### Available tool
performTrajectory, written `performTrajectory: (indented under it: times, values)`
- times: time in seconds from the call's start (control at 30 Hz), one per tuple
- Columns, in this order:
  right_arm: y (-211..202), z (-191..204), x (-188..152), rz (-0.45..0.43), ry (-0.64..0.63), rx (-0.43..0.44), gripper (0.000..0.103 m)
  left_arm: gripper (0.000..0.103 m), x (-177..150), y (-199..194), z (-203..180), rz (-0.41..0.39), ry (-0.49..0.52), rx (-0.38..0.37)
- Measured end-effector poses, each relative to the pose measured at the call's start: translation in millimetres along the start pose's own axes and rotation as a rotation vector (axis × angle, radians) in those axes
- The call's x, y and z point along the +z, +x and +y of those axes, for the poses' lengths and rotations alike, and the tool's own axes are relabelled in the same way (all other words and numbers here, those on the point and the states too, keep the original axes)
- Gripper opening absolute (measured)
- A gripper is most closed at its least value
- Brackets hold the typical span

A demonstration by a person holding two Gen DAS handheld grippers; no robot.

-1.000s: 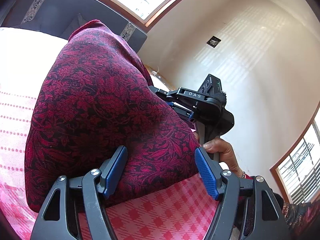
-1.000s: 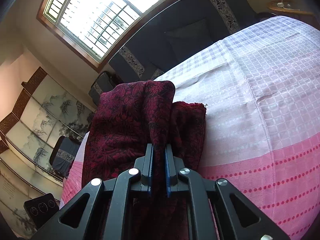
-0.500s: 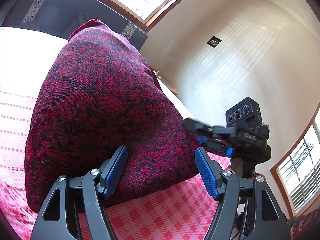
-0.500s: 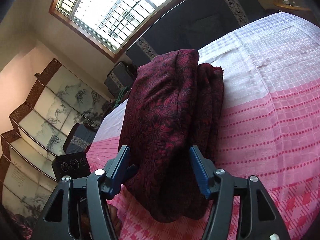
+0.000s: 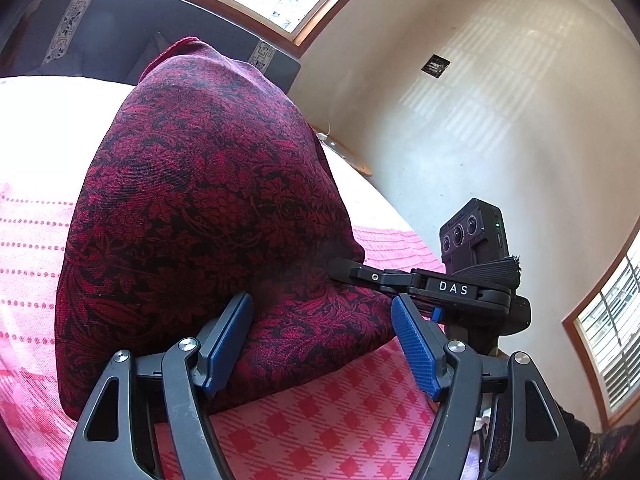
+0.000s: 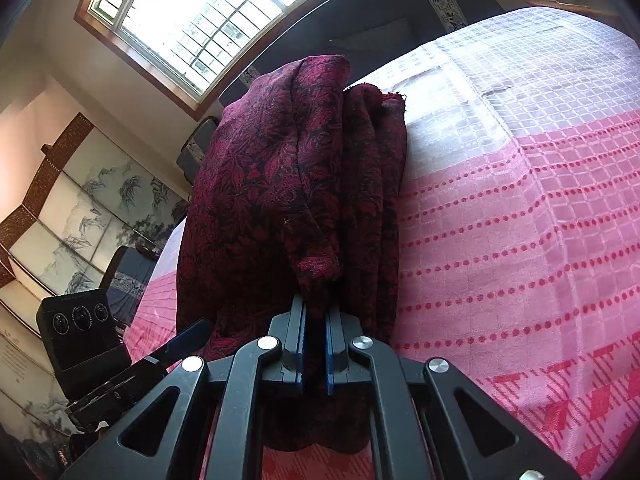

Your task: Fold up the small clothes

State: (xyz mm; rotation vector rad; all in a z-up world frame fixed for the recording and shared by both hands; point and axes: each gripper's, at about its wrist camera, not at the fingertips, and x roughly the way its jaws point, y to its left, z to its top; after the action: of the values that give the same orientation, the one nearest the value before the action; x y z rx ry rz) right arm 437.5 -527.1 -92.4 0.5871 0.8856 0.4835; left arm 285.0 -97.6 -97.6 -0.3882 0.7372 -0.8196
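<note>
A dark red floral cloth (image 5: pixel 208 216) lies folded in layers on a pink checked bedspread (image 5: pixel 344 416). My left gripper (image 5: pixel 324 344) is open, its blue pads either side of the cloth's near edge without pinching it. My right gripper (image 6: pixel 315 344) is shut on a fold of the same cloth (image 6: pixel 280 184), the fabric bunched between its blue pads. The right gripper also shows in the left wrist view (image 5: pixel 352 270), its tip against the cloth's right side. The left gripper's camera block (image 6: pixel 80 332) shows at the lower left of the right wrist view.
The bedspread (image 6: pixel 520 220) stretches pink and white to the right of the cloth. A dark sofa (image 6: pixel 400 12) stands under a barred window behind the bed. A folding painted screen (image 6: pixel 80 208) stands at the left. A small wooden table (image 5: pixel 344 152) is by the wall.
My right gripper was open around the cloth half a second ago and has now shut on a fold of it. My left gripper has stayed open in place.
</note>
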Motion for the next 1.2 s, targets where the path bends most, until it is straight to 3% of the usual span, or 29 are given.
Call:
performTrajectory:
  times: [0.17, 0.27, 0.33, 0.5, 1.2]
  values:
    - [-1, -3, -2, -0.008, 0.003, -0.004, 0.004, 0.073, -1, 1, -7, 0.006, 0.041, 0.068]
    - [-1, -1, -4, -0.014, -0.001, -0.012, 0.004, 0.078, -5, -1, -21, 0.001, 0.104, 0.180]
    - [-1, 2, -6, -0.019, -0.005, -0.021, 0.004, 0.090, -5, 0, -30, -0.011, 0.151, 0.267]
    - [1, 14, -11, -0.035, -0.029, -0.056, 0.004, 0.094, -10, -3, -41, -0.033, 0.220, 0.394]
    - [1, 35, -24, -0.060, -0.065, -0.107, 0.005, 0.096, -4, -29, -30, -0.074, 0.280, 0.579]
